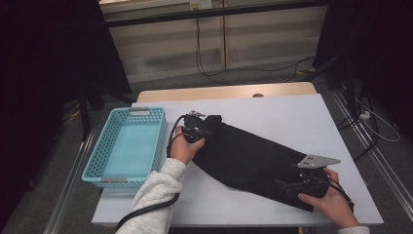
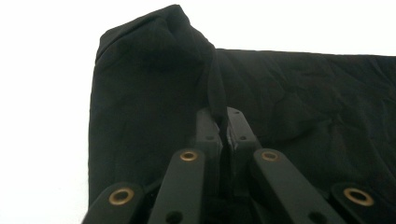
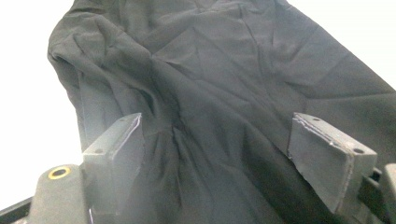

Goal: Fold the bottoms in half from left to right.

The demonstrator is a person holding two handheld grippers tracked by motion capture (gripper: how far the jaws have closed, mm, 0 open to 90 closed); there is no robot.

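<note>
A black cloth (image 1: 251, 158) lies folded in a long band across the white table (image 1: 272, 109), running from the middle-left to the front right. My left gripper (image 1: 204, 127) sits at the cloth's upper-left end, shut on a pinched ridge of the black cloth (image 2: 154, 79); in the left gripper view the fold rises between the closed jaws of the left gripper (image 2: 223, 125). My right gripper (image 1: 287, 184) rests over the cloth's lower-right end. In the right gripper view the right gripper (image 3: 229, 149) stands open, jaws wide apart, with the wrinkled cloth (image 3: 224, 70) below them.
A light blue plastic basket (image 1: 92, 168) with nothing in it stands at the table's left side, close to my left forearm. Bare white tabletop lies behind and to the right of the cloth. Dark stands and cables surround the table on the floor.
</note>
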